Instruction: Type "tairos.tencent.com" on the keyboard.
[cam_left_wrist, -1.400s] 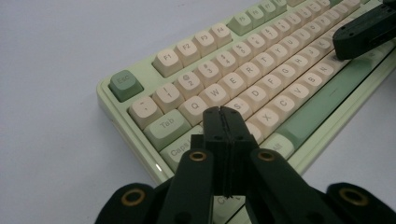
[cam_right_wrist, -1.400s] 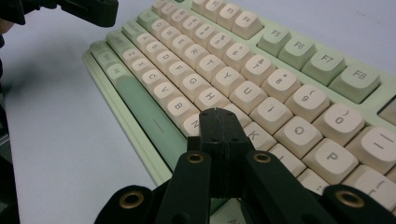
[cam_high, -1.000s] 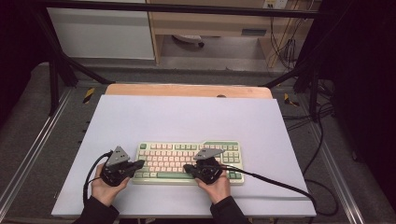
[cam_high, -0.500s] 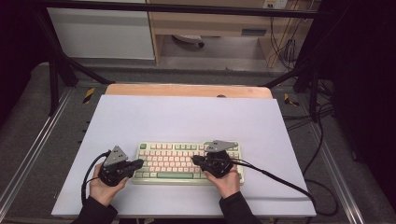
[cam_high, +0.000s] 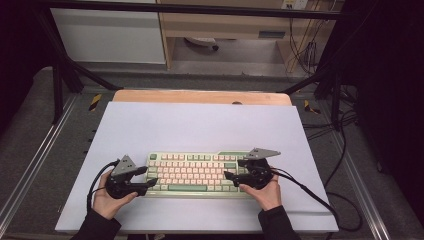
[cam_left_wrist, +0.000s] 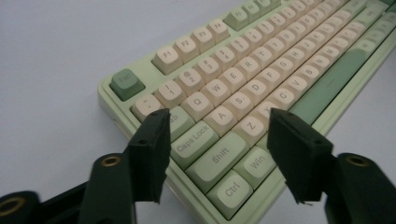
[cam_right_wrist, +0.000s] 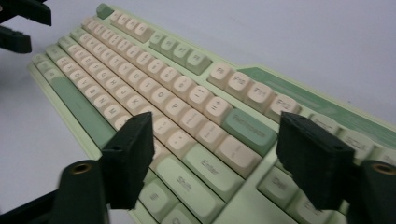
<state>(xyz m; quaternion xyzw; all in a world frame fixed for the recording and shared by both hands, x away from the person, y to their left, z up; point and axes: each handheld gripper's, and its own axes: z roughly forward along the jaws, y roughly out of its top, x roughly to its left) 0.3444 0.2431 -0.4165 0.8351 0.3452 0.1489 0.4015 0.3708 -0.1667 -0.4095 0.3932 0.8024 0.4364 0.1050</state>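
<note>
Spread fingers (cam_right_wrist: 126, 154) over keyboard (cam_right_wrist: 187, 116)
</note>
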